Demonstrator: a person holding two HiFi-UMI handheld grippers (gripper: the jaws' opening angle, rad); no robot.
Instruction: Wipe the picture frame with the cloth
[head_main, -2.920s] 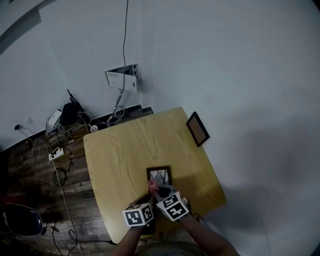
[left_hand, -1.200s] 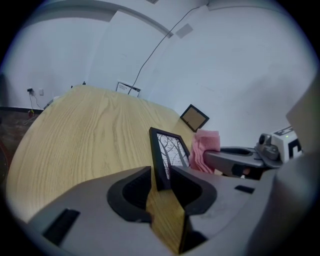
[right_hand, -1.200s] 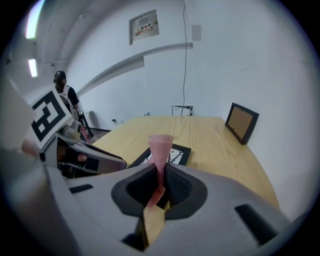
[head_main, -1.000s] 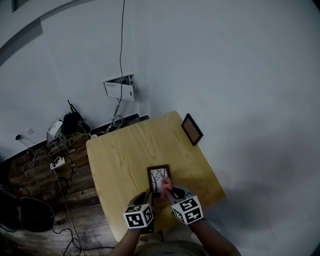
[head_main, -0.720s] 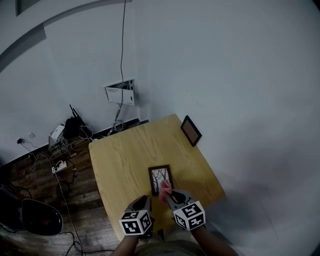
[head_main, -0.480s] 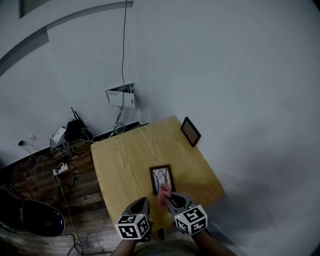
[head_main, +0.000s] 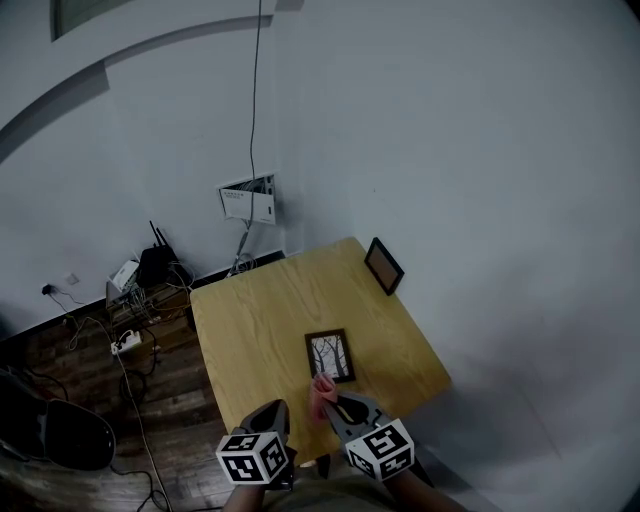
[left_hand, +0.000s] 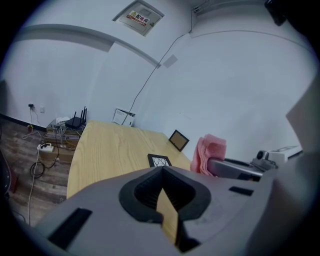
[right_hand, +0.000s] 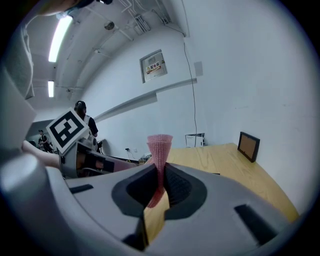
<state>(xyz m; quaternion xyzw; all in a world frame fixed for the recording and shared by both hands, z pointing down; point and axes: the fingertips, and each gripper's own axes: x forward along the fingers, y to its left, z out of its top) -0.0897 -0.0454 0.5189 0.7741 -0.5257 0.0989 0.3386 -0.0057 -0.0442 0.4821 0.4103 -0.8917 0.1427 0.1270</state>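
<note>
A dark picture frame (head_main: 330, 356) with a tree print lies flat on the wooden table (head_main: 260, 320); the left gripper view shows the picture frame (left_hand: 159, 160) too. My right gripper (head_main: 330, 404) is shut on a pink cloth (head_main: 321, 396), held up off the table, just short of the frame's near edge. In the right gripper view the cloth (right_hand: 159, 147) stands up from between the jaws of the right gripper (right_hand: 161, 169). My left gripper (head_main: 277, 410) hovers to the left of the cloth; its jaws are together with nothing in them, as the left gripper (left_hand: 161, 171) shows in its own view.
A second frame (head_main: 383, 265) leans against the wall at the table's far right edge. A router and cables (head_main: 150, 270) lie on the floor to the left, under a wall box (head_main: 250, 200). A dark chair (head_main: 55, 435) stands at the lower left.
Both grippers have drawn back toward the table's near edge. The cloth, which was on the frame's near end, is now off it. The head view has risen.
</note>
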